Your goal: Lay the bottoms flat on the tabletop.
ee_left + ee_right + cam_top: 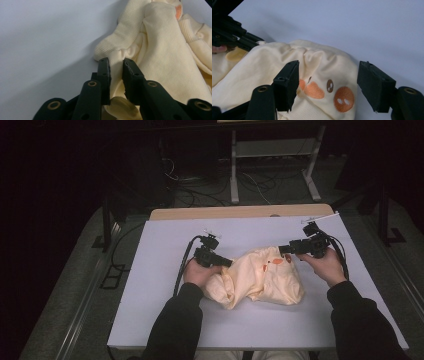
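Room: dark floor all round, with cables and a pale metal frame (274, 150) beyond the far edge of the counter.
Counter: white sheet (165, 250) over a wooden top whose bare strip shows along the far edge.
Garment: cream sweatshirt (260, 277), crumpled in a heap at the middle of the counter, a little toward the right edge; ribbed cuff and hem bands visible in the left gripper view (160, 50).
Print: orange and brown patches (329, 93) on the part of the cloth nearest the right claw; seen from above they lie on the heap's far right part (276, 262).
Left claw: (226, 262) at the heap's left end, held by the left hand (200, 272); in its own view (116, 75) the jaws are close together with a fold of cream cloth pinched in the narrow gap between them.
Right claw: (283, 249) at the heap's far right end, held by the right hand (327, 265); in its own view (328, 86) the jaws are spread wide, one on each side of the printed part, with the cloth behind them and not gripped.
Sleeves: both forearms in dark sleeves come in over the near edge of the counter.
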### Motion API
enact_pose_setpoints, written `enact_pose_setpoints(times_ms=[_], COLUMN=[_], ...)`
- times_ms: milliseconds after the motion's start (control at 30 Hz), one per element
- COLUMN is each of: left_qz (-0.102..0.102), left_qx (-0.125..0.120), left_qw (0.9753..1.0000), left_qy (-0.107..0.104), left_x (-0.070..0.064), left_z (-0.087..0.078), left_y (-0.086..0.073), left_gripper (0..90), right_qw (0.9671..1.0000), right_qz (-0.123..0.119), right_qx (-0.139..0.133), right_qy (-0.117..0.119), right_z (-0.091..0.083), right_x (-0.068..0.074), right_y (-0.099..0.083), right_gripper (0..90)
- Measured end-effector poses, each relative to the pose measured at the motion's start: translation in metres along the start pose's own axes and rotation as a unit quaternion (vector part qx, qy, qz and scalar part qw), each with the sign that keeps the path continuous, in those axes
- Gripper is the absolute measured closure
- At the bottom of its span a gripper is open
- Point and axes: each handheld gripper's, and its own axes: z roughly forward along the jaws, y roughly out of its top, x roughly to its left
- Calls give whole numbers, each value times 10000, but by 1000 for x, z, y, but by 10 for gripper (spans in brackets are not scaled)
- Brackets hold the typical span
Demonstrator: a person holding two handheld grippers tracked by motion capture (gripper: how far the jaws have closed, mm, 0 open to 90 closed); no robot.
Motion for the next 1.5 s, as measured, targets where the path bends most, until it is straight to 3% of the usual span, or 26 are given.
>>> enact_pose_setpoints(times_ms=[167,300,400,467,500,633,833,1067,1500], left_qz=[-117,-98,-120,-152,-159,-197,-238,-409,-243], left_qx=[-84,-235,-293,-296,-293,-291,-414,-548,-758], left_qw=[9999,9997,9995,9994,9994,9993,9987,9971,9967], left_qy=[-67,26,-3,-47,-81,-125,-152,-330,-168], left_x=[2,2,3,4,4,5,6,13,11], left_z=[-1,-6,-8,-8,-8,-9,-15,-24,-54], left_y=[0,0,1,1,0,0,0,1,23], left_gripper=[812,830,835,836,836,836,838,841,843], right_qw=[9996,9989,9988,9988,9988,9985,9988,9989,9982], right_qz=[-21,108,272,235,235,190,141,327,422], right_qx=[225,378,401,375,375,510,462,254,-145], right_qy=[-193,-269,-54,205,205,101,4,236,397], right_z=[11,21,26,28,28,31,25,11,-3], right_x=[-6,-16,-24,-26,-26,-22,-17,-19,-11], right_y=[0,-3,-6,-9,-9,-10,-8,-5,11], right_gripper=[404,453,516,672,672,857,877,878,878])
